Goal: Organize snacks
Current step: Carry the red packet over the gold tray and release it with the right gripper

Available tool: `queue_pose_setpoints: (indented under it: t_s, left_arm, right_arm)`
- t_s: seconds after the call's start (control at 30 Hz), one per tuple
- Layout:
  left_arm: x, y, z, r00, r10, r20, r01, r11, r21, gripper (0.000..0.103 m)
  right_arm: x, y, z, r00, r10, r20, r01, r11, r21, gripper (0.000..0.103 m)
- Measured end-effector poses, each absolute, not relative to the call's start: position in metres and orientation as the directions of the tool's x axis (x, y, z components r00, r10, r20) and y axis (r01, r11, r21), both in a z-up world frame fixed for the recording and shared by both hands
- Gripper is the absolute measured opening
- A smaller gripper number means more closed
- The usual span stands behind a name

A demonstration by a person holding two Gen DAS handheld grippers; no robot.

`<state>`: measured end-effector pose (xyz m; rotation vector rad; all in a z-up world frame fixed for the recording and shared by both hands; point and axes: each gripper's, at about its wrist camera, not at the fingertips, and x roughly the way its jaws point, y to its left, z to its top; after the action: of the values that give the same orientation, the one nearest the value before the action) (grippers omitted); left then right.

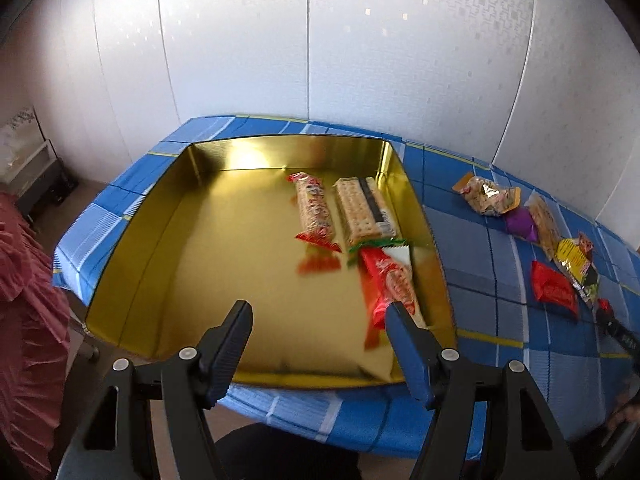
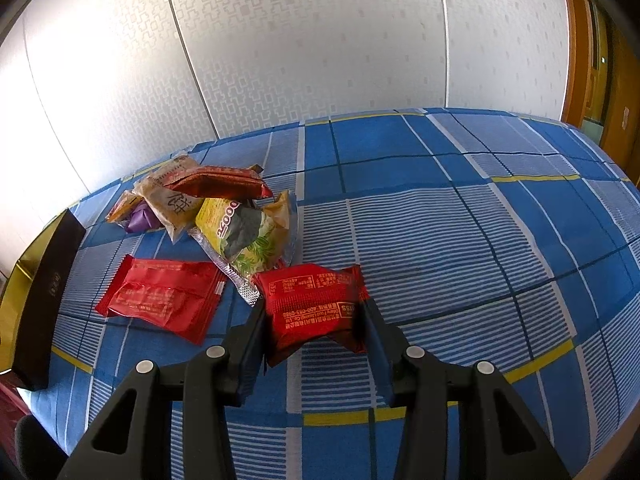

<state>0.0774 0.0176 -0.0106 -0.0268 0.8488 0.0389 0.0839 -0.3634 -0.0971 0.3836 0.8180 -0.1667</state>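
A shallow gold tin [image 1: 132,248] sits on the blue checked tablecloth. Along its right side lie two cracker packs [image 1: 316,210] [image 1: 360,212] and a red-and-white wafer pack [image 1: 394,280]. My left gripper [image 1: 319,312] hovers open over the tin's near edge with nothing between its fingers; its right finger is beside the wafer pack. In the right wrist view my right gripper [image 2: 314,314] is shut on a red foil packet [image 2: 312,300], lifted a little off the cloth. A second red packet [image 2: 160,296] lies flat to its left. Behind it is a yellow-green packet [image 2: 244,232].
More loose snacks are heaped at the back: a dark red bar [image 2: 216,184], a clear-wrapped cake [image 2: 176,204], a purple piece [image 2: 140,216]. The tin's dark outer wall [image 2: 44,292] stands at the left. Open cloth [image 2: 460,220] stretches right. A person's red clothing [image 1: 24,300] is beside the table.
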Motion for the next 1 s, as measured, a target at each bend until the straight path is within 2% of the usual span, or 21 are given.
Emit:
queue_pose_setpoints:
  t_s: [0.23, 0.6, 1.0]
  left_arm:
    - [0.058, 0.027, -0.011, 0.687, 0.035, -0.726, -0.06, 0.998, -0.008, 0.069]
    - [0.037, 0.045, -0.019, 0.717, -0.006, -0.697, -0.084, 0.992, -0.095, 0.072]
    - [0.03, 0.056, -0.032, 0.717, -0.007, -0.697, -0.115, 0.985, -0.128, 0.072]
  right_arm:
    - [0.084, -0.361, -0.096, 0.667, 0.003, -0.745, 0.29, 0.92, 0.262, 0.046]
    - [0.078, -0.35, -0.092, 0.643, -0.021, -0.766, 0.289, 0.932, 0.217, 0.046]
    - [0.063, -0.312, -0.059, 0.675, 0.071, -0.734, 0.184, 0.948, 0.261, 0.045]
